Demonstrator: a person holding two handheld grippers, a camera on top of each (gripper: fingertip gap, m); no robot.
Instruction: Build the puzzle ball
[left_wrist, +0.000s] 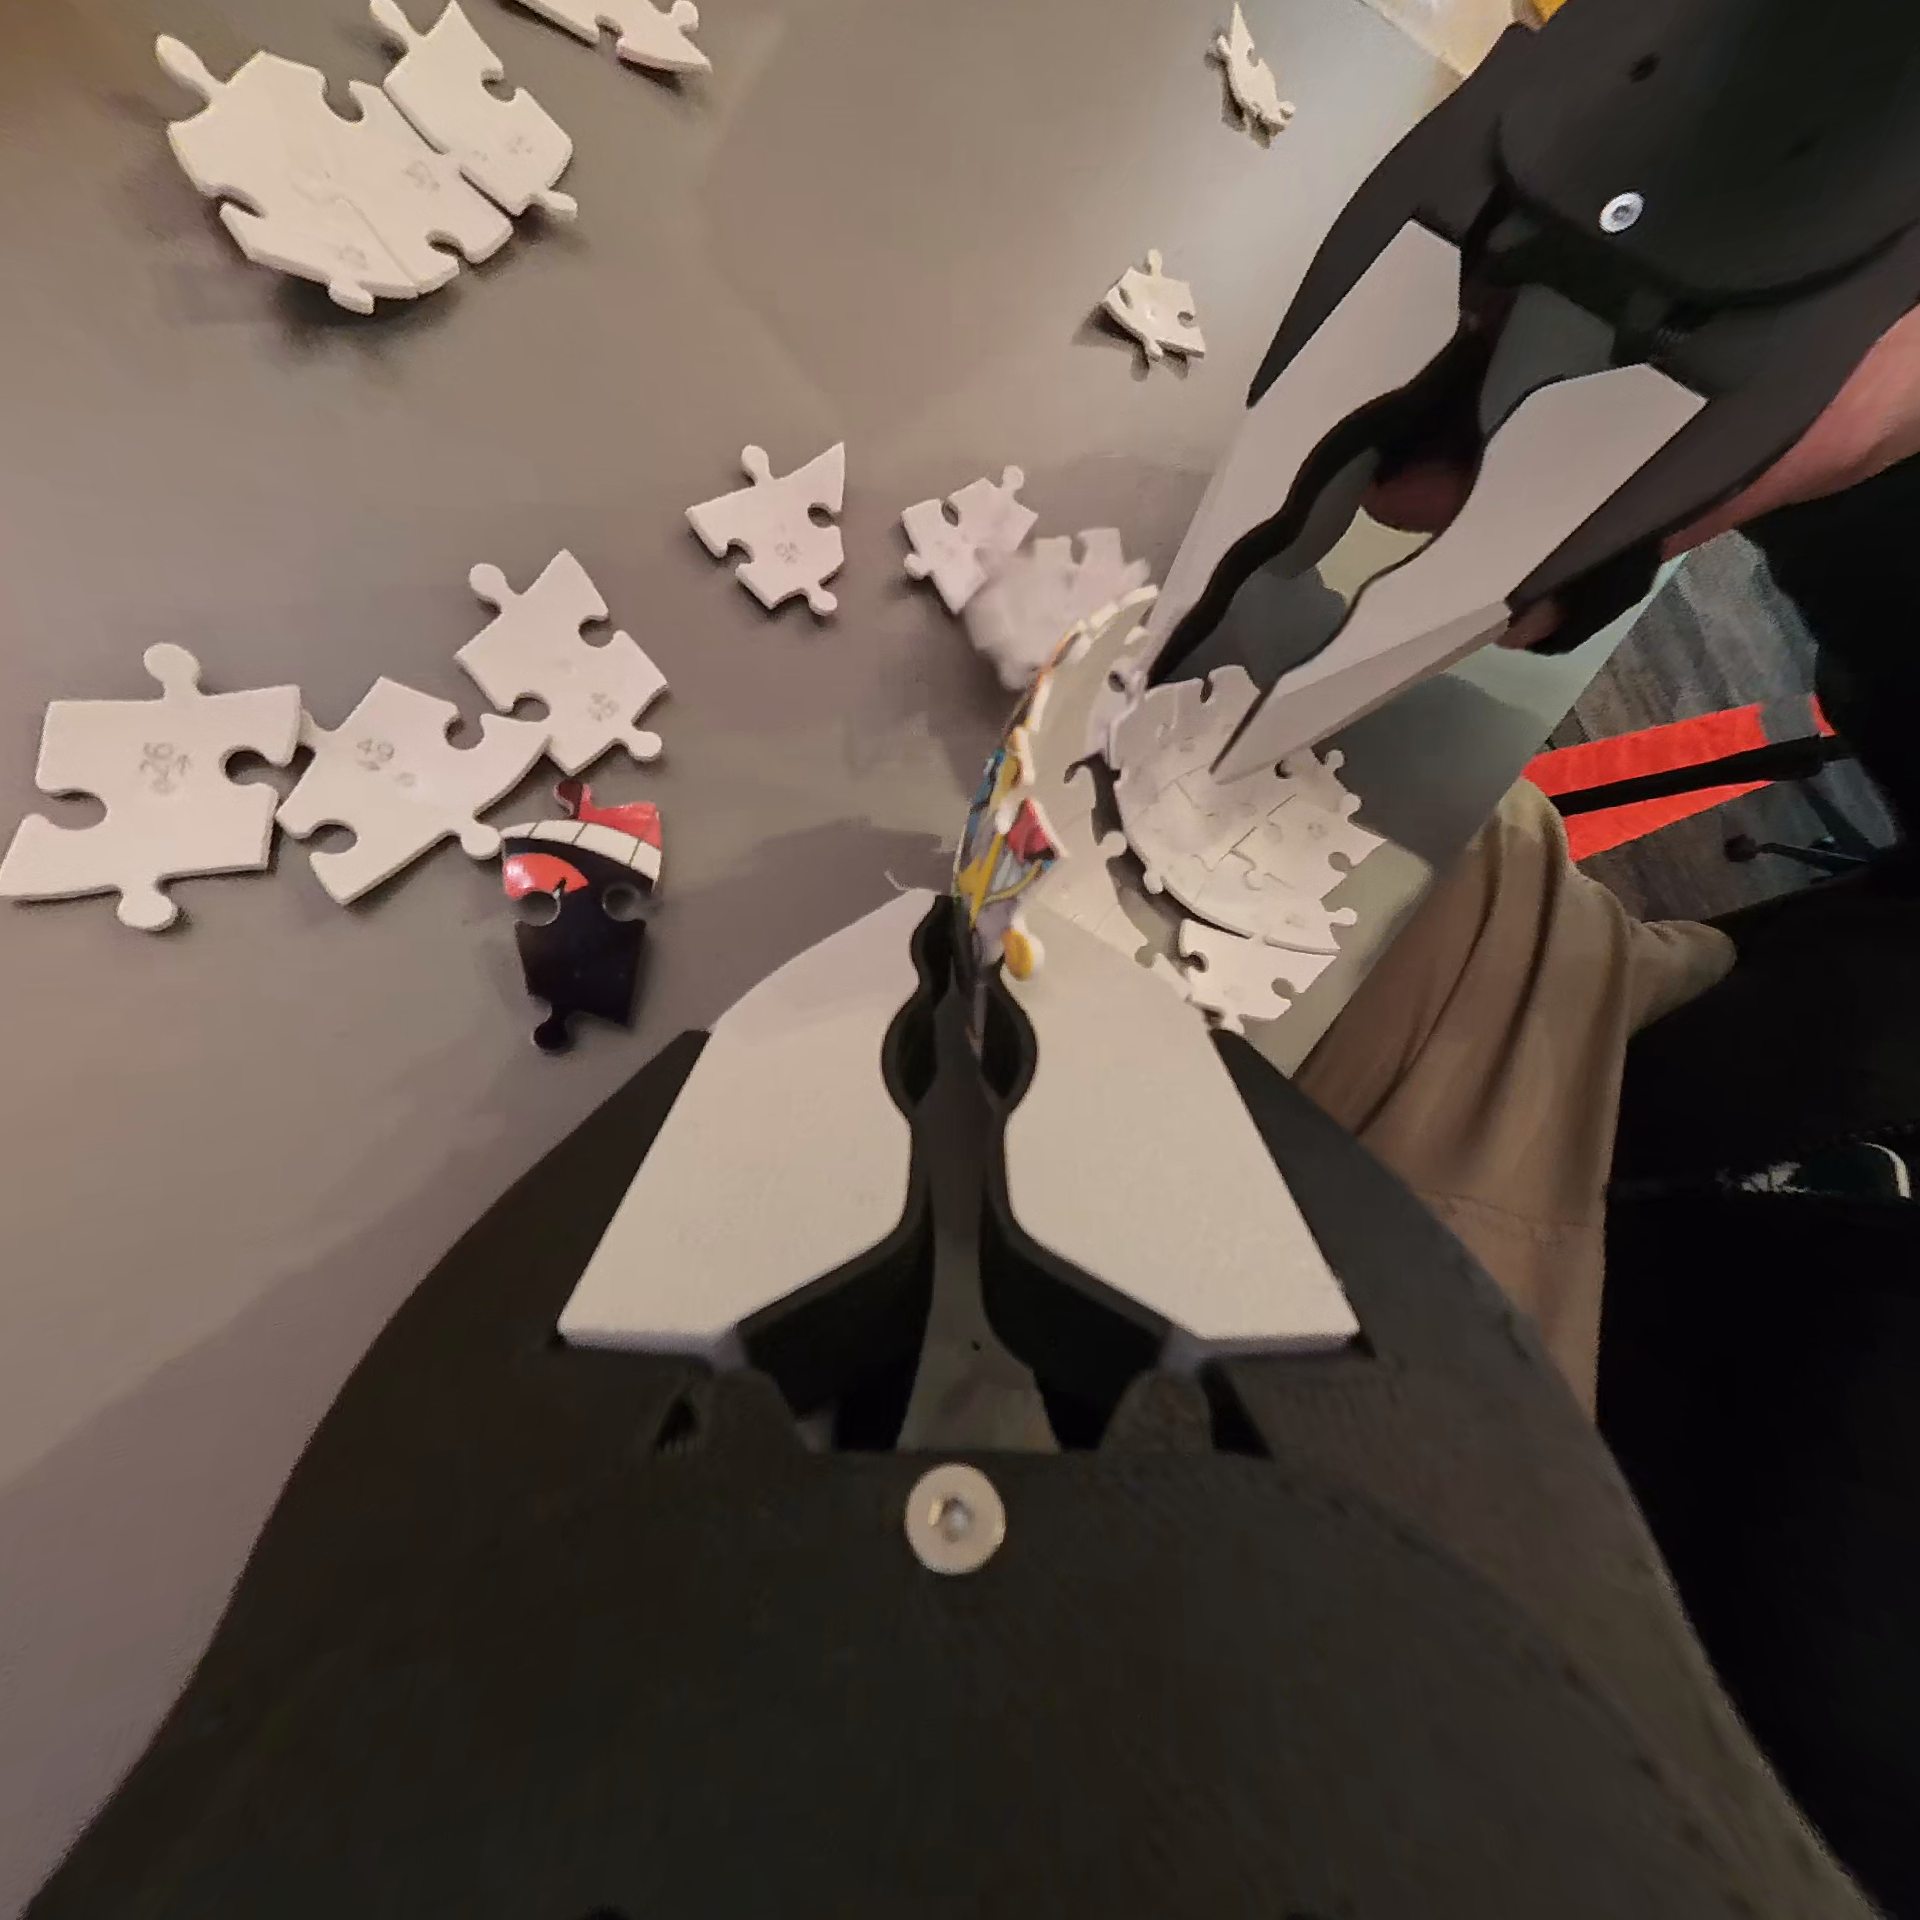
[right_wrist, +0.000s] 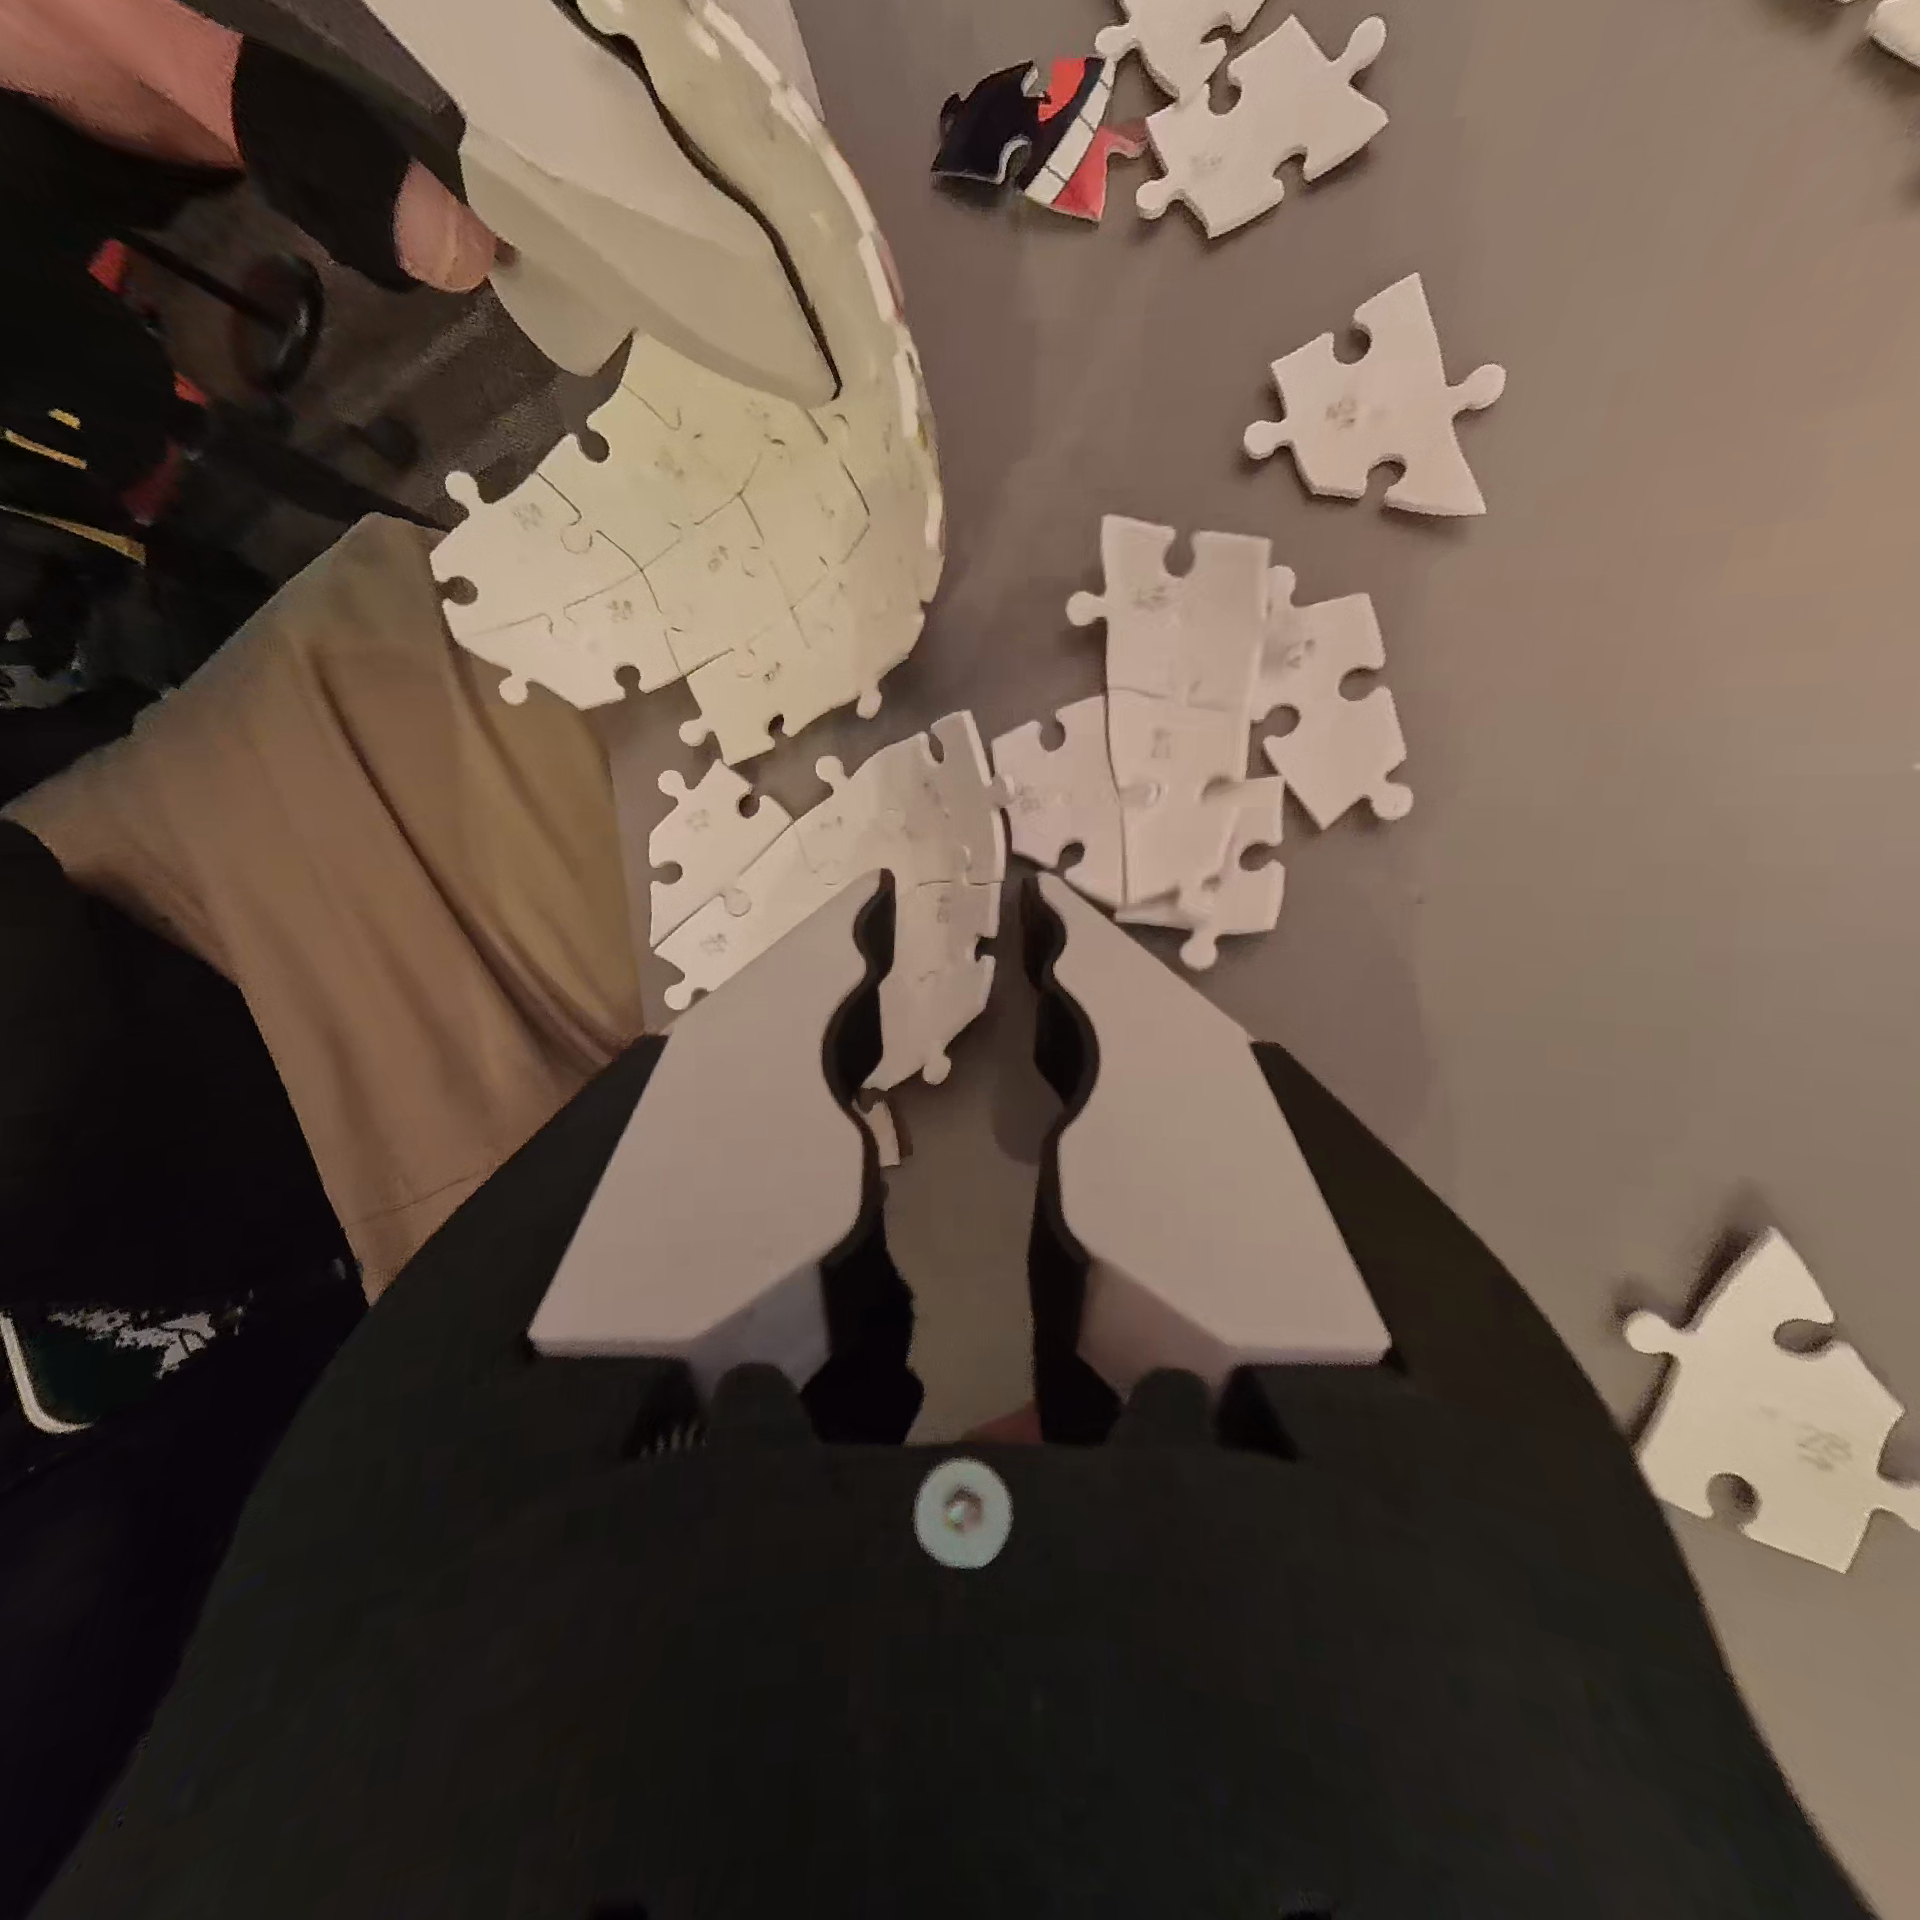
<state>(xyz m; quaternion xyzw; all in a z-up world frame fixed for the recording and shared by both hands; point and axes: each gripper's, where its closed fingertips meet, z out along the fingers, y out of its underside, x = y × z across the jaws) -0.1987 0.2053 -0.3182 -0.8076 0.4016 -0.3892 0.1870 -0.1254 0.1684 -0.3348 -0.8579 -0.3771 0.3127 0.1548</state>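
Observation:
My left gripper is shut on the rim of a curved, partly built puzzle shell, white inside and coloured outside, held near the table's edge. The shell also shows in the right wrist view, with the left gripper clamped on it. My right gripper is open and empty, just above a smaller curved section of joined white pieces on the grey table. In the left wrist view the right gripper hovers with its tips beside the shell's inner face.
Loose white pieces lie face down across the table, with a joined group at the far left and a cluster by the right gripper. One coloured piece lies face up. A person's beige trouser leg is past the table edge. My left gripper is the nearer one to the coloured piece: about 6 cm, against 15 cm. The right camera catches it too, in the right wrist view.

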